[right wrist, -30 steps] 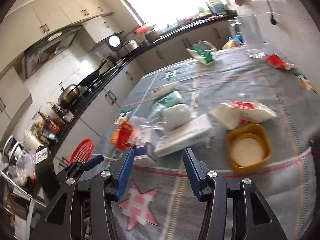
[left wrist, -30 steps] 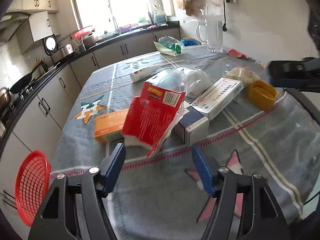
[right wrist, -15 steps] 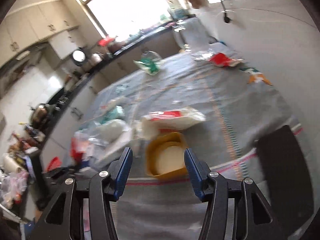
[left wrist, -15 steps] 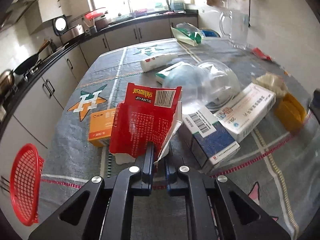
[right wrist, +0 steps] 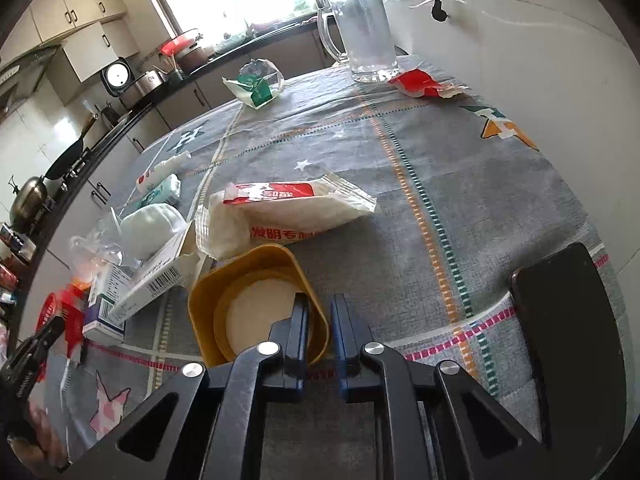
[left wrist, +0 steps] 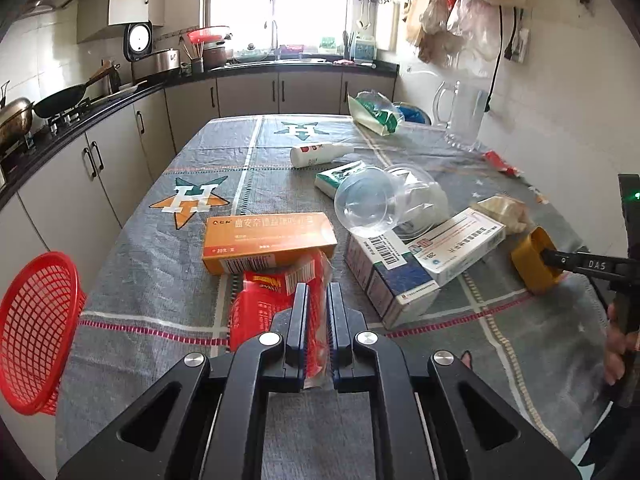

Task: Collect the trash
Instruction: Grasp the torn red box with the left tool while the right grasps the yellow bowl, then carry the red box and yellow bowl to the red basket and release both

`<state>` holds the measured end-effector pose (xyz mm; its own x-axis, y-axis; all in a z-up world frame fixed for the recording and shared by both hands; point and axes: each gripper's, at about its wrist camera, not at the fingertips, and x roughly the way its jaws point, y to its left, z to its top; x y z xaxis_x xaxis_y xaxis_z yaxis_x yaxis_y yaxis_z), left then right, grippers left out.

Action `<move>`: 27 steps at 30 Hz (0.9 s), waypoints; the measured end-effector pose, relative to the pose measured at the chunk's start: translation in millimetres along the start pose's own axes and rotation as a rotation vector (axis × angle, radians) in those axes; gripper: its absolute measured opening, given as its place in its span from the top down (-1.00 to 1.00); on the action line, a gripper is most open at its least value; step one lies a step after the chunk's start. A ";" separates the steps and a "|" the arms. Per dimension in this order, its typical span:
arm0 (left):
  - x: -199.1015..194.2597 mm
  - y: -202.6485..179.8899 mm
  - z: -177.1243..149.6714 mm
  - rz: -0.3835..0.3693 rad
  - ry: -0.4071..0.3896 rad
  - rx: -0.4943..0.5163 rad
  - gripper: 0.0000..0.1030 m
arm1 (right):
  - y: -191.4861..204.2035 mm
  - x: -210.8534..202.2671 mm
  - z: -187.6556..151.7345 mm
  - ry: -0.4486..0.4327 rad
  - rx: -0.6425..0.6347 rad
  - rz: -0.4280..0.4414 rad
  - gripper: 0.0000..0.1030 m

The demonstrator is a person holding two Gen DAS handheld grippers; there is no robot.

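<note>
The left gripper (left wrist: pixel 317 322) is clamped on the red packet (left wrist: pixel 272 304) at lower centre of its view; the right gripper (right wrist: pixel 320 332), whose jaws have just been closing, pinches the near wall of the yellow tub (right wrist: pixel 256 300); the red basket (left wrist: pixel 38 332) sits far left. The thin packet could slip or tear; the tub, held by one wall, may tip and spill.

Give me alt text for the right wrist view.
The right claw is shut on the near wall of a yellow tub on a grey tablecloth, with a white snack wrapper and medicine boxes beyond.
</note>
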<state>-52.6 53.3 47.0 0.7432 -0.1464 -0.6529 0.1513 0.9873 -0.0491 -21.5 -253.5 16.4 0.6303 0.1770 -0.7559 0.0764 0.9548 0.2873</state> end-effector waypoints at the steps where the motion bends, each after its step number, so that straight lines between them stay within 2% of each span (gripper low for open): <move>1: -2.1 0.9 -0.5 -0.003 -0.007 -0.002 0.84 | 1.6 -3.1 -0.9 -0.009 -0.005 -0.006 0.80; 4: -2.9 2.2 -0.8 -0.004 -0.002 -0.008 0.84 | 7.5 -17.2 -1.4 -0.050 -0.022 -0.014 0.80; 11: 2.6 6.3 -4.4 0.003 0.041 0.002 0.84 | 22.3 -36.5 -1.8 -0.088 -0.037 0.042 0.80; 12: 3.6 6.9 -5.1 0.003 0.051 0.003 0.69 | 24.1 -36.8 -1.5 -0.089 -0.040 0.046 0.80; 13: 4.2 7.3 -5.7 -0.001 0.060 0.002 0.39 | 26.6 -36.4 -1.5 -0.088 -0.046 0.053 0.80; 14: 4.6 7.4 -6.7 -0.003 0.063 0.004 0.24 | 27.3 -36.4 -2.0 -0.087 -0.045 0.060 0.80; 15: 4.9 6.9 -7.5 0.004 0.060 0.009 0.18 | 27.5 -36.5 -2.6 -0.086 -0.042 0.067 0.80; 19: 14.1 5.0 -10.0 0.023 0.082 0.028 0.18 | 29.6 -36.5 -4.2 -0.084 -0.045 0.081 0.80; 20: 17.0 3.9 -10.6 0.024 0.088 0.033 0.18 | 29.3 -36.2 -4.2 -0.082 -0.043 0.085 0.80; 21: 20.3 2.4 -10.9 0.024 0.092 0.040 0.27 | 29.7 -36.3 -4.5 -0.081 -0.043 0.090 0.80; 22: 23.1 1.3 -11.3 0.027 0.099 0.044 0.60 | 29.9 -36.4 -5.0 -0.081 -0.044 0.090 0.80; 23: 27.0 0.7 -11.4 0.027 0.119 0.043 0.77 | 31.0 -36.1 -5.7 -0.080 -0.047 0.092 0.80; 27: 24.7 2.6 -10.6 0.041 0.106 0.029 0.89 | 35.6 -34.9 -8.8 -0.070 -0.055 0.111 0.80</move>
<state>-40.7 52.9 22.7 0.6760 -0.0967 -0.7306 0.1421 0.9899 0.0005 -47.6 -223.6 47.9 0.6849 0.2674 -0.6778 -0.0385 0.9422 0.3328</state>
